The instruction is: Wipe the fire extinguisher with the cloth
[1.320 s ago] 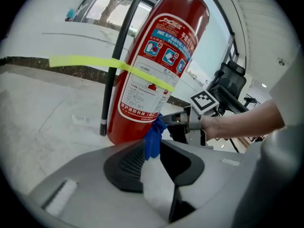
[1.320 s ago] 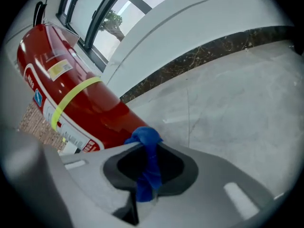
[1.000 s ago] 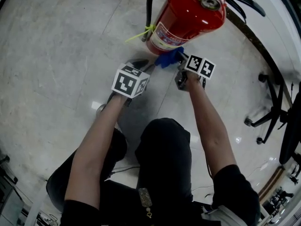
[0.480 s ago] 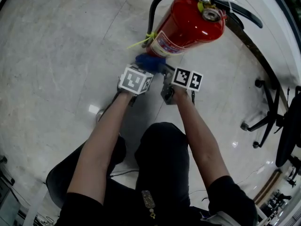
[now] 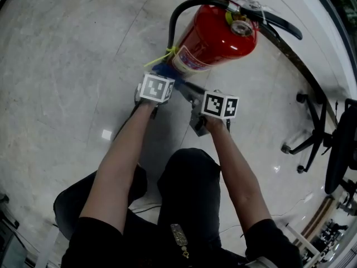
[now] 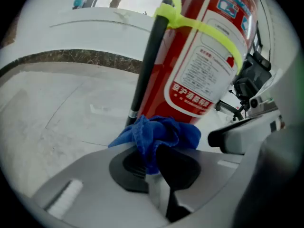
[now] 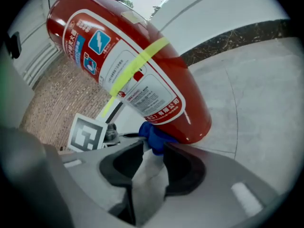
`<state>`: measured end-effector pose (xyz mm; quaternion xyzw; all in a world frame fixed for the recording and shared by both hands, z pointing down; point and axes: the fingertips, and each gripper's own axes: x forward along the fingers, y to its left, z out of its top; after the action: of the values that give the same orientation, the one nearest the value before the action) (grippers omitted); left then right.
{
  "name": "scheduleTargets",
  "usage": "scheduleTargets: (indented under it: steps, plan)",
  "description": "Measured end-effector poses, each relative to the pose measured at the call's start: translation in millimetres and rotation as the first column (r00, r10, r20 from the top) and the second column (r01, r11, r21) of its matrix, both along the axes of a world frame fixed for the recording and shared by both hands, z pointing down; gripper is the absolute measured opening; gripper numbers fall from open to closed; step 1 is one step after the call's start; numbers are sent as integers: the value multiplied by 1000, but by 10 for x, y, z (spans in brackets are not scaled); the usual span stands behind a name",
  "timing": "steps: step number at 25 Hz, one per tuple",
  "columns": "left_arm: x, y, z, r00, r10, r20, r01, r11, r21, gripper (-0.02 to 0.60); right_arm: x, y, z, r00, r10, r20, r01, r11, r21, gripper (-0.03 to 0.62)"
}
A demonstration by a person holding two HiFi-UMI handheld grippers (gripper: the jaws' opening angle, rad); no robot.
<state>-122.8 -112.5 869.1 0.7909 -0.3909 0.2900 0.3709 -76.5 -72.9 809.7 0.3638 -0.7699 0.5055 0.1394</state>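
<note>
Blue cloth at the foot of the red fire extinguisher

The fire extinguisher stands on the pale floor, upper centre of the head view, with a black hose tied on by a yellow strap. An office chair is at far right. The left hand-held gripper, just closing, pinches the cloth at its base. The right hand-held gripper, just opening, is released.

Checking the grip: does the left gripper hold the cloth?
Yes, the left gripper has just been closing its jaws, the blue cloth pinched between them.
</note>
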Motion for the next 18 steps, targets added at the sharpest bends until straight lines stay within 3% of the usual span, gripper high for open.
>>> scheduleTargets:
  steps: [3, 6, 9, 13, 18]
  plan:
    - [-134, -160, -21, 999, -32, 40, 31, 999, 33, 29, 83, 15, -8, 997, -33, -64, 35, 999, 37, 124]
    - [-120, -190, -86, 998, 11, 68, -15, 998, 66, 25, 106, 47, -33, 997, -35, -63, 38, 998, 41, 124]
    - [-21, -49, -166, 998, 40, 52, -43, 998, 42, 23, 148, 90, -38, 992, -67, -104, 72, 996, 50, 124]
    - [165, 115, -402, 992, 128, 12, -129, 989, 74, 23, 219, 177, -71, 984, -106, -146, 117, 991, 69, 124]
    - [269, 163, -924, 975, 223, 23, -224, 964, 144, 23, 288, 299, -275, 987, -130, -92, 140, 984, 114, 124]
